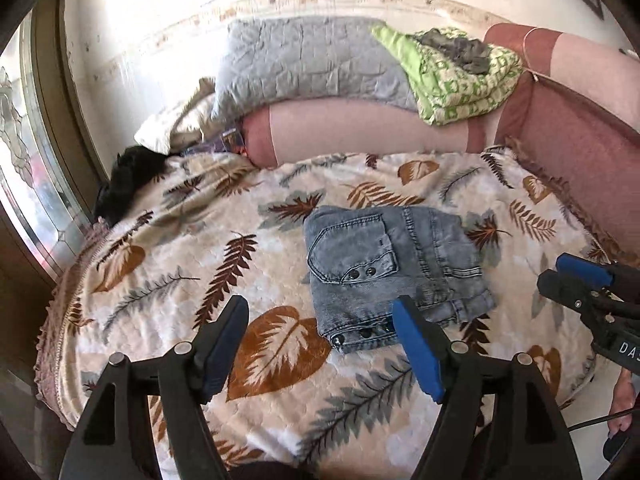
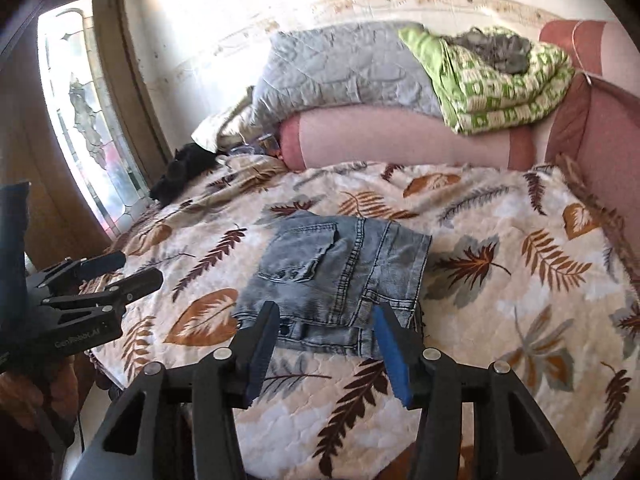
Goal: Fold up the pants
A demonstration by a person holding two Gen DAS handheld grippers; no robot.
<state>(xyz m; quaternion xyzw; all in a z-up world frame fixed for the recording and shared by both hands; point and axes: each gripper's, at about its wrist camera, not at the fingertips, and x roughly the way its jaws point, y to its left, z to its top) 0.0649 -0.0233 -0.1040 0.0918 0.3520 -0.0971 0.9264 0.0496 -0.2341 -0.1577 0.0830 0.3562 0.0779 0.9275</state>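
Folded jeans [image 1: 392, 268] are shown lying just ahead of the right gripper [image 2: 326, 322]; the left gripper [image 1: 320, 320] is offset leftward, both sets of fingers held apart and empty.

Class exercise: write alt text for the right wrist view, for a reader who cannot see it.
Folded denim pants lie on a leaf-print bedspread, just beyond the open right gripper. The left gripper hovers open at the left.
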